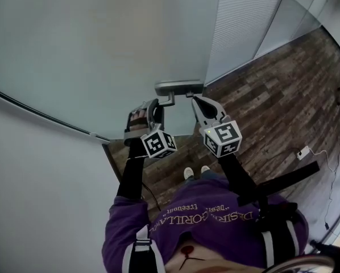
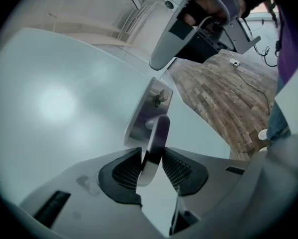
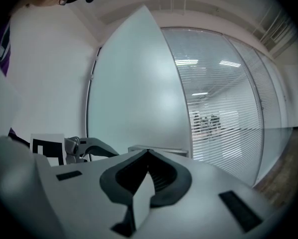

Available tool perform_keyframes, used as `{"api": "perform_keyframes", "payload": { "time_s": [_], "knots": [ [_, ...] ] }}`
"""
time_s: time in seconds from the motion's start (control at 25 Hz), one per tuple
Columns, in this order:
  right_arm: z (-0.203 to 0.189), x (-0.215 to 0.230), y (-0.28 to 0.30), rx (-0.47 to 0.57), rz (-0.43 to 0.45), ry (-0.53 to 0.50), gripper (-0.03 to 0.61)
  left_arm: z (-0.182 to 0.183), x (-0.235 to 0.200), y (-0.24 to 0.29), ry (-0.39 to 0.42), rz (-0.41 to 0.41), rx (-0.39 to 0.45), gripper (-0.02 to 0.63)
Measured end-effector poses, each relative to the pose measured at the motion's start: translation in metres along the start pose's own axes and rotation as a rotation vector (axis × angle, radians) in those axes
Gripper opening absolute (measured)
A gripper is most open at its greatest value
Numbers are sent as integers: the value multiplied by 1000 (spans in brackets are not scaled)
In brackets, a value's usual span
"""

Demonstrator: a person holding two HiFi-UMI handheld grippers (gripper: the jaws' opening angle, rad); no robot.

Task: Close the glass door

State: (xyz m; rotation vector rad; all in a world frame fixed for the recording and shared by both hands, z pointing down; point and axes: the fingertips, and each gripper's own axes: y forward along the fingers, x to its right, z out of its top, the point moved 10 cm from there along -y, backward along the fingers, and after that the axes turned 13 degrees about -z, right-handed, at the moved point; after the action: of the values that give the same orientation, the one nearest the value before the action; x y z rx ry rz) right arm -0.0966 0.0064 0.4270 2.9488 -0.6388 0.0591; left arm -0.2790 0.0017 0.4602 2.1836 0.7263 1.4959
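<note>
The frosted glass door point(image 1: 102, 50) carries a metal handle plate point(image 1: 178, 87) at its edge, with a lever point(image 1: 169, 100) sticking out below it. My left gripper point(image 1: 157, 108) is shut on that lever. In the left gripper view the lever point(image 2: 158, 138) stands between the ribbed pads of the left gripper point(image 2: 151, 156), in front of the plate point(image 2: 146, 108). My right gripper point(image 1: 194, 98) is shut and holds nothing, its tip just right of the plate. In its own view the right gripper point(image 3: 148, 153) points level past the door point(image 3: 134, 83).
A white wall point(image 1: 39, 181) stands to the left of the door. A glass partition with blinds point(image 1: 238, 21) runs off to the right over a wooden floor point(image 1: 272, 95). A power strip with a cable point(image 1: 302, 152) lies on the floor. The person's shoes point(image 1: 188, 172) are close to the door.
</note>
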Motion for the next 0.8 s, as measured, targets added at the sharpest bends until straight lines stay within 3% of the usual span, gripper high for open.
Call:
{"api": "perform_keyframes", "payload": {
  "time_s": [0.36, 0.8],
  "knots": [
    [-8, 14, 8, -54, -67, 26, -9, 5, -26, 21, -46, -58, -20, 126],
    [2, 42, 58, -47, 23, 32, -9, 13, -50, 57, -88, -77, -85, 126]
  ]
}}
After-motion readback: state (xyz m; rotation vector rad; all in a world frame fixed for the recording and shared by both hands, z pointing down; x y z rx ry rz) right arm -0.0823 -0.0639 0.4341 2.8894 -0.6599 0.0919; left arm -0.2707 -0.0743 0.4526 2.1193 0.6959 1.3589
